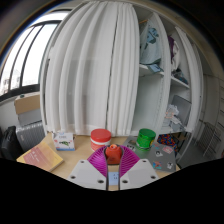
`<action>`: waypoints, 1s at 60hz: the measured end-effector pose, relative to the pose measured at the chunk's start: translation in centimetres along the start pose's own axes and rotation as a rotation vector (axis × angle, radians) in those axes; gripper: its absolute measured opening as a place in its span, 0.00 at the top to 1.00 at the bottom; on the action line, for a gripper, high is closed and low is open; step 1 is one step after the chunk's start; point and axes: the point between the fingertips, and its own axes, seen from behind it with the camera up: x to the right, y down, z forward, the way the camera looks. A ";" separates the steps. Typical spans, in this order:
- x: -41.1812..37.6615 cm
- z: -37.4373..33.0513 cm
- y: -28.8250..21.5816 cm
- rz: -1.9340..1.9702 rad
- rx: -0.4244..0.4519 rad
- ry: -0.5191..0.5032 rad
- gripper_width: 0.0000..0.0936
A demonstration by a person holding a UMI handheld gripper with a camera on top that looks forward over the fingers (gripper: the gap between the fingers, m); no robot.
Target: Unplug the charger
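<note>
My gripper (113, 151) is at the near edge of a light wooden table (78, 166). Its two pink pads (99, 160) close in a V on a small rounded red-orange object (113, 154), which sits between the fingertips with both pads against it. I cannot make out a cable, a plug or a socket. The lower part of the object is hidden between the pads.
On the table beyond the fingers stand a white jar with a red lid (101, 136) and a green cup (146, 138). A small box (63, 139) and a pink book (40, 157) lie to the left. A white curtain (105, 70) hangs behind, with shelves (165, 70) to the right.
</note>
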 end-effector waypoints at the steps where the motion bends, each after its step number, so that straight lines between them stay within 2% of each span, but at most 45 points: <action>1: 0.6 -1.4 -1.2 -0.001 0.028 0.010 0.87; 7: 1.9 -1.7 -0.3 0.106 0.010 -0.005 0.87; 23: 10.4 -0.8 7.9 0.138 -0.108 0.063 0.85; 28: 12.1 0.1 10.3 0.141 -0.148 0.052 0.84; 35: 12.3 1.6 13.7 0.137 -0.227 0.008 0.79; 43: 12.9 2.5 17.2 0.113 -0.323 0.010 0.75; 46: 12.8 2.8 17.2 0.123 -0.309 0.010 0.72; 52: 12.9 2.7 17.5 0.143 -0.324 0.011 0.64; 56: 13.5 2.4 18.2 0.150 -0.364 0.048 0.41; 60: 14.1 1.9 18.1 0.177 -0.366 0.091 0.19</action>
